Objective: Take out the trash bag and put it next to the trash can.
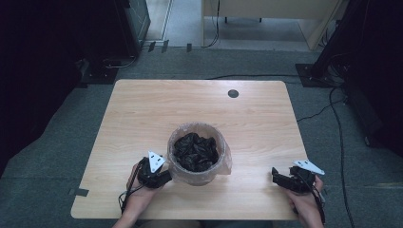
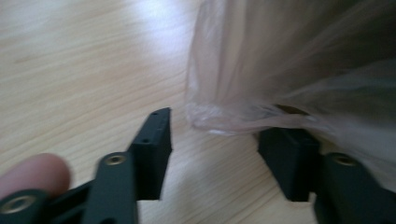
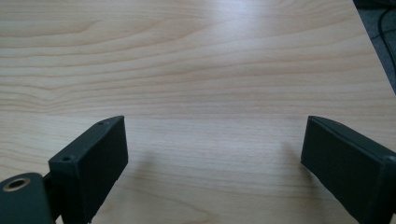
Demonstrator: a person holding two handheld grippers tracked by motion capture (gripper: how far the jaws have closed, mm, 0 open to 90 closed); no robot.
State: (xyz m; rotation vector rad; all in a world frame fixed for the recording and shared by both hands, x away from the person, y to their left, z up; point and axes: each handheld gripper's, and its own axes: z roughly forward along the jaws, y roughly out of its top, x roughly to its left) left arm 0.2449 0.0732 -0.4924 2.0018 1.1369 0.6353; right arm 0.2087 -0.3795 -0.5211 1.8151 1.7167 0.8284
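Right now the wooden table (image 1: 142, 109) carries a small bin (image 1: 196, 153) lined with a clear plastic bag (image 2: 280, 70) and holding crumpled black material (image 1: 195, 151). My left gripper (image 2: 212, 135) sits at the bin's side, jaws half apart, with the bag's loose hem just ahead of the fingers (image 2: 154, 140), not pinched. I judge I should slide forward so the film lies between both pads before squeezing. My right gripper (image 3: 212, 154) rests well apart from the bin, jaws wide over bare wood.

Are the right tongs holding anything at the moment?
No. In the right gripper view the right tongs stand wide apart with only bare wooden table between the jaws.
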